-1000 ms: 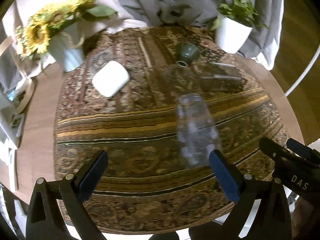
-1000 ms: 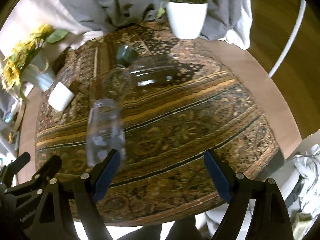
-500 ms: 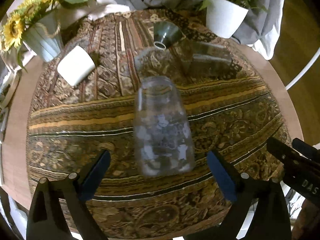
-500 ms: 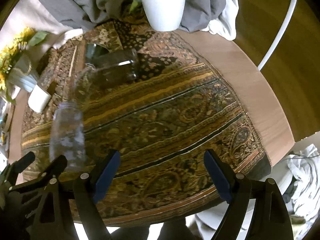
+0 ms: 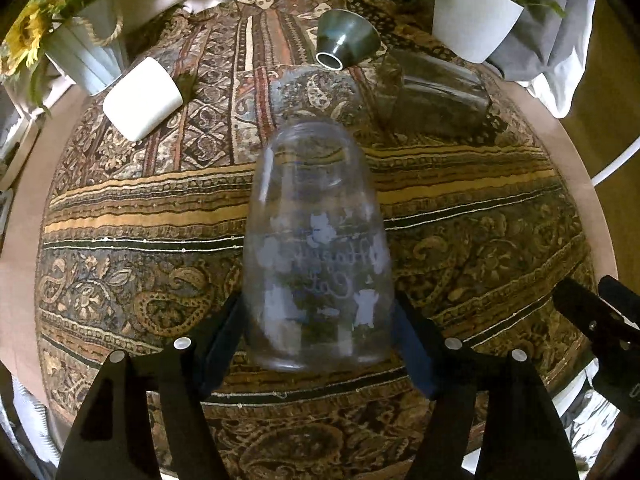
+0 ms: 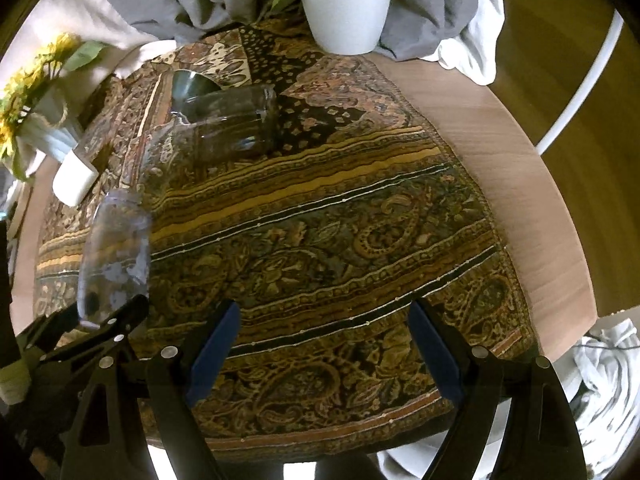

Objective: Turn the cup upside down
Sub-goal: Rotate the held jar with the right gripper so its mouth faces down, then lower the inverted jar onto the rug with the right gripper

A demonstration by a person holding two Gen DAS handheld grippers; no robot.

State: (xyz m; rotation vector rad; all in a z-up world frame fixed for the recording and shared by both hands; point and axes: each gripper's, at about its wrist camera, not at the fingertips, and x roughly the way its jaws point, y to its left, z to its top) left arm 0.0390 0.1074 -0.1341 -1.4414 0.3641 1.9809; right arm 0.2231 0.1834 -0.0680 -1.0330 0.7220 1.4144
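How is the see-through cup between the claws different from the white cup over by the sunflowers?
The clear glass cup is transparent with pale printed figures; the white cup is opaque and plain. The clear glass cup sits between the left gripper fingers; the white cup lies untouched, far from either gripper. The glass looks taller and narrower. Both lie tipped over on the patterned cloth.

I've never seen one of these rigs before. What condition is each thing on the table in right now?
Clear printed glass cup: lying on its side between the left jaws.
Left gripper: jaws either side of it; grip unclear.
Right gripper: open, empty.
White ceramic cup: tipped over.
Dark green bowl: overturned.
Clear glass jar: on its side.
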